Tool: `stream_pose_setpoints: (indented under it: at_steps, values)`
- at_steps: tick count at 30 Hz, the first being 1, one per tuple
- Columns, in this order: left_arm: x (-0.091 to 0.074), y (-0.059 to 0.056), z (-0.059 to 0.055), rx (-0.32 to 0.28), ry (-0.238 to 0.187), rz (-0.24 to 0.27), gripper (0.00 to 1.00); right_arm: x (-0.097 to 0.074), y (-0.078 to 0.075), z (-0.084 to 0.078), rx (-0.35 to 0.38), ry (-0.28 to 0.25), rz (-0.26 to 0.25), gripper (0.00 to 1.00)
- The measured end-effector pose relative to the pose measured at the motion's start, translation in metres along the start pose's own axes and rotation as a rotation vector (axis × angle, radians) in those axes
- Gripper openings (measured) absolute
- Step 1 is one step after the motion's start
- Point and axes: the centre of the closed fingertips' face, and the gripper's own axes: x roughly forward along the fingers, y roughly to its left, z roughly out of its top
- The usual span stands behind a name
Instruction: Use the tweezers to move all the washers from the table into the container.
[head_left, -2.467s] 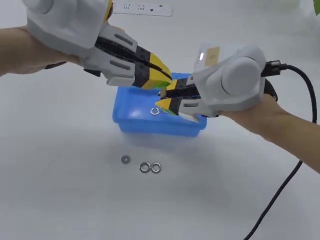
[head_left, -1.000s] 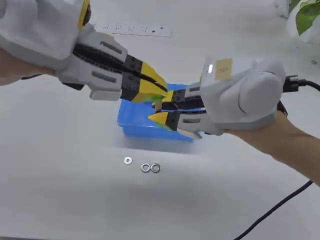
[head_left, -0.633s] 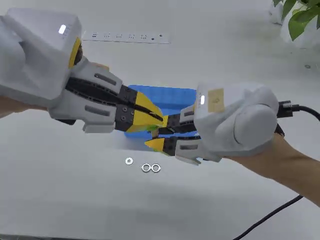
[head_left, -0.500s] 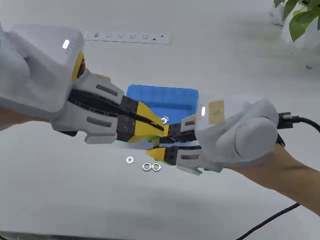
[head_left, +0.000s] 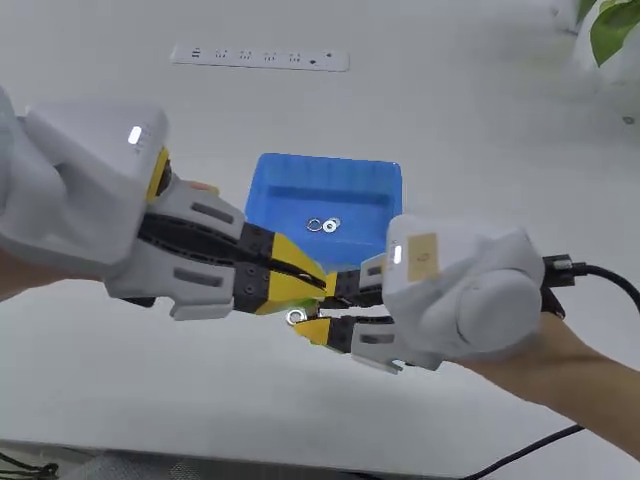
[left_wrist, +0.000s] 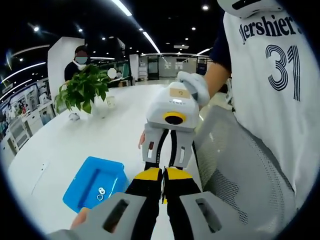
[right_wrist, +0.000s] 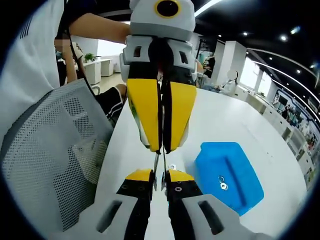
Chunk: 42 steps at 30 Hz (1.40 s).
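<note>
A blue container (head_left: 330, 165) holds two washers (head_left: 323, 225). In front of it one washer (head_left: 296, 317) lies on the white table, just under the meeting jaw tips. My left gripper (head_left: 322, 283) comes in from the left and my right gripper (head_left: 322, 308) from the right, tip to tip. Thin metal tweezers (right_wrist: 158, 167) run between them. In the right gripper view the left gripper (right_wrist: 161, 150) is shut on the tweezers' upper part, and my right gripper (right_wrist: 159, 176) is shut on their lower end beside a washer (right_wrist: 172, 166). The grippers hide any other table washers.
A white power strip (head_left: 260, 57) lies at the table's far edge and a potted plant (head_left: 610, 25) stands far right. The right gripper's black cable (head_left: 600, 280) trails off right. A mesh chair (right_wrist: 60, 145) stands at the table's near side.
Both grippers, still tip to tip, have come back from above the container to the table in front of it and lower, over the loose washers. The head camera also shifted.
</note>
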Motion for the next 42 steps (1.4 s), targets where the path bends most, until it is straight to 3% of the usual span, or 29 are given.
stream_pose_setpoints:
  at_steps: [11,35,42]
  values:
    - [0.004,0.017,-0.012,0.004,0.009,0.019,0.05,0.010,-0.016,-0.011,0.030,0.022,-0.012,0.11]
    - [0.013,0.021,-0.036,-0.028,0.032,0.004,0.05,0.029,-0.013,-0.029,0.086,0.030,0.026,0.11]
    - [0.013,0.023,-0.036,-0.036,0.021,0.002,0.05,0.029,-0.013,-0.030,0.095,0.020,0.030,0.11]
